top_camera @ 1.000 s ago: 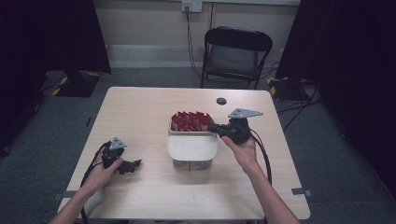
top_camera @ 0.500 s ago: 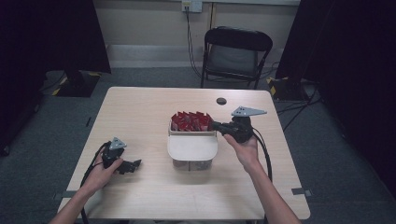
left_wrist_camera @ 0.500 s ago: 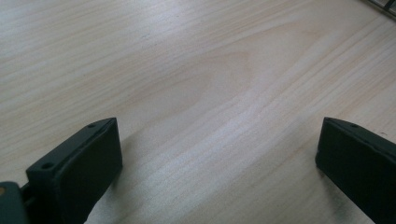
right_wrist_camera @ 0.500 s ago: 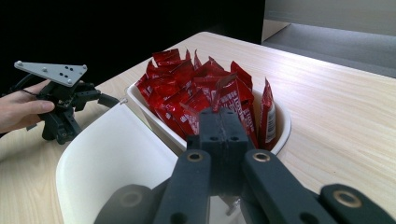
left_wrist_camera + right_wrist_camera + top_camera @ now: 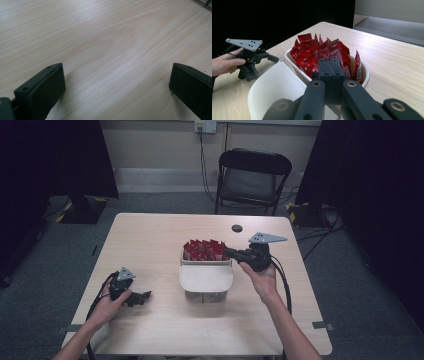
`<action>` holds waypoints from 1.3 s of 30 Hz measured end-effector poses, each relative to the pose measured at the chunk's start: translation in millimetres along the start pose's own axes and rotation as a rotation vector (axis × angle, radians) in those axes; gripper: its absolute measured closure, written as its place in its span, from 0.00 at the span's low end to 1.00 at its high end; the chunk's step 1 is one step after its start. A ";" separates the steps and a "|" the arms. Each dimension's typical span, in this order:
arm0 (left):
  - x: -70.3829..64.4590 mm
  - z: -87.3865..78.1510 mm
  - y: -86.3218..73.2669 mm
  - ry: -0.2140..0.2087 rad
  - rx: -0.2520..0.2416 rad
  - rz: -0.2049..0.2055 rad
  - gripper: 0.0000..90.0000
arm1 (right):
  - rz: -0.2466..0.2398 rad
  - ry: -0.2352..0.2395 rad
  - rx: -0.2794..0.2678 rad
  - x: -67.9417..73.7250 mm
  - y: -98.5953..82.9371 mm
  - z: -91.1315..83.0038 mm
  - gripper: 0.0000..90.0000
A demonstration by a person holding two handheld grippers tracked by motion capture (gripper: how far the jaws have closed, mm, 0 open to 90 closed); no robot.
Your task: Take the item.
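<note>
- The right tool (image 5: 231,252), at centre right of the high view, reaches toward the red packets (image 5: 204,249); in the right gripper view its jaws stand pressed together, and whether a packet edge is pinched between them cannot be told.
- The packets (image 5: 322,53) stand upright and crowded in the far compartment of a white bin (image 5: 206,277) at mid-frame, tops fanned above the rim.
- The bin's near compartment (image 5: 277,86), lower left of the right gripper view, looks empty.
- The left tool (image 5: 142,296) rests on the tabletop (image 5: 150,235) at lower left of the high view, well apart from the bin; the left gripper view shows its jaws spread wide over bare wood.
- The packets look light, thin and crinkly, likely slick-skinned; a pinch on a top edge seems the surest hold, taking one at a time so neighbours do not lift with it.
- A small dark disc (image 5: 237,228) lies beyond the bin; a chair (image 5: 252,177) stands at upper centre.
</note>
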State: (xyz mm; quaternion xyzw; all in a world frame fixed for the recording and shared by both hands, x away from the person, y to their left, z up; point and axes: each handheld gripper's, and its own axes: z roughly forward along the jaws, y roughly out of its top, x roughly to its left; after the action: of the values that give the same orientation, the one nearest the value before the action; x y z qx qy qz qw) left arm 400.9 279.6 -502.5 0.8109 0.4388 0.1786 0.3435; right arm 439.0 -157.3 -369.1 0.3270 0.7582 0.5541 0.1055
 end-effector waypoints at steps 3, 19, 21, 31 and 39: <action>0.0 0.0 0.0 0.000 0.000 0.000 0.00 | 0.000 0.001 -0.002 -0.1 0.7 -0.5 1.00; 0.0 0.0 0.0 0.000 0.000 0.001 0.00 | -0.001 0.001 -0.041 0.0 7.9 -9.5 1.00; 0.0 0.0 0.0 0.001 0.000 0.000 0.00 | 0.002 0.002 -0.046 -0.1 8.5 -10.5 1.00; 0.0 0.0 0.0 0.000 0.000 0.000 0.00 | -0.002 0.007 -0.071 2.2 15.1 -17.0 1.00; 0.0 -0.1 0.0 0.001 0.000 0.001 0.00 | -0.007 0.009 -0.094 4.3 21.0 -23.6 1.00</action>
State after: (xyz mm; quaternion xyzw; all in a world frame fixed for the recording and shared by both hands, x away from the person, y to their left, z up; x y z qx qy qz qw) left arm 400.9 279.7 -502.5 0.8110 0.4387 0.1790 0.3431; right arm 431.3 -169.3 -340.5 0.3165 0.7329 0.5903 0.1191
